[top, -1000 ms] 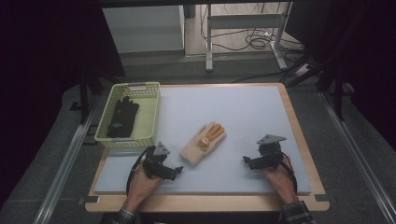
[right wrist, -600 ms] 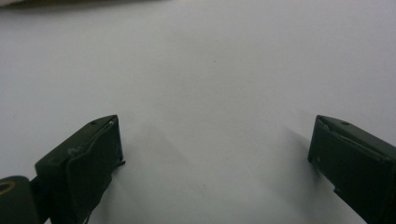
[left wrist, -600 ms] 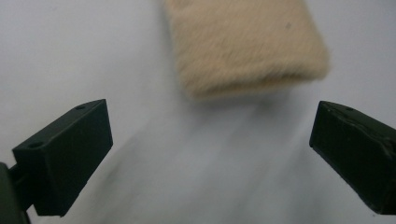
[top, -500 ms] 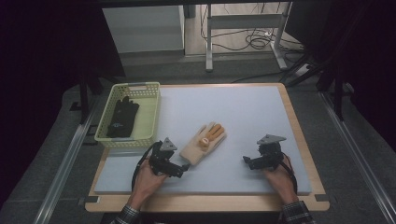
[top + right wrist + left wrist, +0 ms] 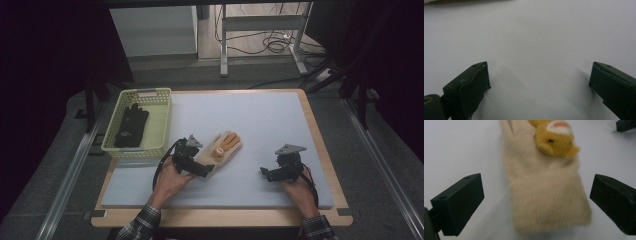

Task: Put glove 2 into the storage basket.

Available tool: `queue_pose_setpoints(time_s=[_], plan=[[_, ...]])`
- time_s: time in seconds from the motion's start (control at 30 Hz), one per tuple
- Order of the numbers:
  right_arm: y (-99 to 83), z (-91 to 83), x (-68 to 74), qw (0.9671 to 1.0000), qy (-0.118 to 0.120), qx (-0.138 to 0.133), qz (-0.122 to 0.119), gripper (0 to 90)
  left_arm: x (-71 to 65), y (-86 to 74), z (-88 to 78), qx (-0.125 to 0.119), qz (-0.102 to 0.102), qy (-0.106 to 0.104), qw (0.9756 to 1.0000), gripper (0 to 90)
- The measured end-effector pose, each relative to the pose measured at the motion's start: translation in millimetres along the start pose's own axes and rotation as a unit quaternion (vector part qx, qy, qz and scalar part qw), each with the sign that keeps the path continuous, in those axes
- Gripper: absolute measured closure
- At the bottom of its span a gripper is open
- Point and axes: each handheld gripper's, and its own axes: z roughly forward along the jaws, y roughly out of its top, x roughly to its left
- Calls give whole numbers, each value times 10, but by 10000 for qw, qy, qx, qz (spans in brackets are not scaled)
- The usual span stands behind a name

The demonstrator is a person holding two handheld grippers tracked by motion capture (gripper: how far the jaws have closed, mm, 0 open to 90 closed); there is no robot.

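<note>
No text, label, brand, number or sign is readable on anything here.

From above, I saw my left gripper [image 5: 201, 169] reach the cuff end of the beige glove [image 5: 223, 148]. The yellow basket [image 5: 159, 131] holding a black glove [image 5: 130, 125] stood left of the beige glove; my right gripper [image 5: 268, 173] hung to its right, well apart.
</note>
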Motion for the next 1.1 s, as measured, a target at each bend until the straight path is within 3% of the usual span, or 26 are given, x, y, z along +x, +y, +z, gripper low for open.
queue_pose_setpoints(time_s=[0.17, 0.33, 0.5, 0.67, 0.9, 1.0, 1.1], plan=[[0, 0, 0, 10000, 1, -2, 2, 25, -49, 158, 158, 85, 89, -15, 9999, 0], [0, 1, 0, 10000, -6, -1, -1, 25, -74, 265, 352, 267, 114, 138, 9995, 0], [0, 0, 0, 10000, 2, -1, -2, 25, -37, 289, 512, 427, 64, 245, 9988, 0], [0, 0, 0, 10000, 0, -1, -2, 25, -20, 254, 638, 663, 125, 165, 9976, 0], [-1, 0, 1, 10000, -4, 0, -5, 25, -57, 264, 647, 727, 225, 243, 9968, 2], [-1, 0, 1, 10000, -6, 1, -4, 25, -65, 275, 624, 735, 289, 191, 9967, 68], [-1, 1, 2, 10000, -8, 1, -6, 25, -79, 295, 593, 747, 158, 275, 9967, 183]])
